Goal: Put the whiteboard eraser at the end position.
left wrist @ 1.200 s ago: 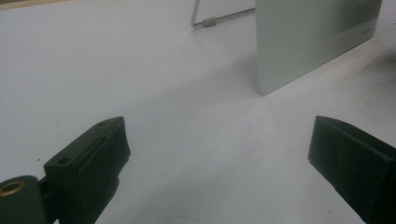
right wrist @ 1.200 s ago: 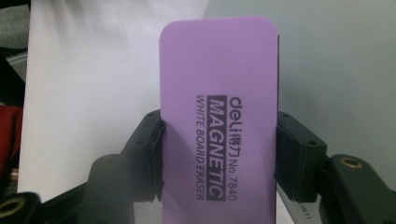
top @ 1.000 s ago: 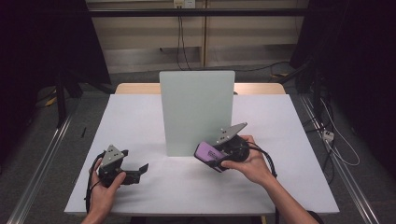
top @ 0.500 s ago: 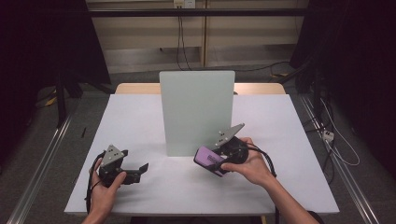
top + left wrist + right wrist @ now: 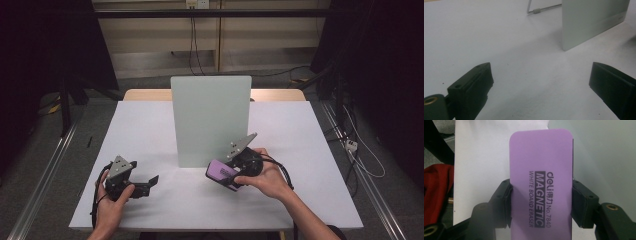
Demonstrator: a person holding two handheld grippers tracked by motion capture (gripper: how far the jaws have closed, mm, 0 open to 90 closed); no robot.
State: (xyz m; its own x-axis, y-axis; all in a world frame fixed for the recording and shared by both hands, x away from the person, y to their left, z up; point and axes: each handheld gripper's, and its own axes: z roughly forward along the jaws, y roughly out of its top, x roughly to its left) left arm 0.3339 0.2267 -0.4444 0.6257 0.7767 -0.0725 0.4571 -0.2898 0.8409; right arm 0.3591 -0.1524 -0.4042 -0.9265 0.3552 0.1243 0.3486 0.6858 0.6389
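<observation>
While I watch from the high view, my right gripper (image 5: 216, 175) sits just in front of the upright whiteboard (image 5: 210, 120), jaws clenched on the two long sides of a purple whiteboard eraser (image 5: 541, 180). In the right gripper view the eraser stands between the pads, its printed face toward the camera, the board just beyond it. My left gripper (image 5: 150, 181) rests on the white table (image 5: 150, 125), well apart from the board, jaws spread wide with nothing between them.
</observation>
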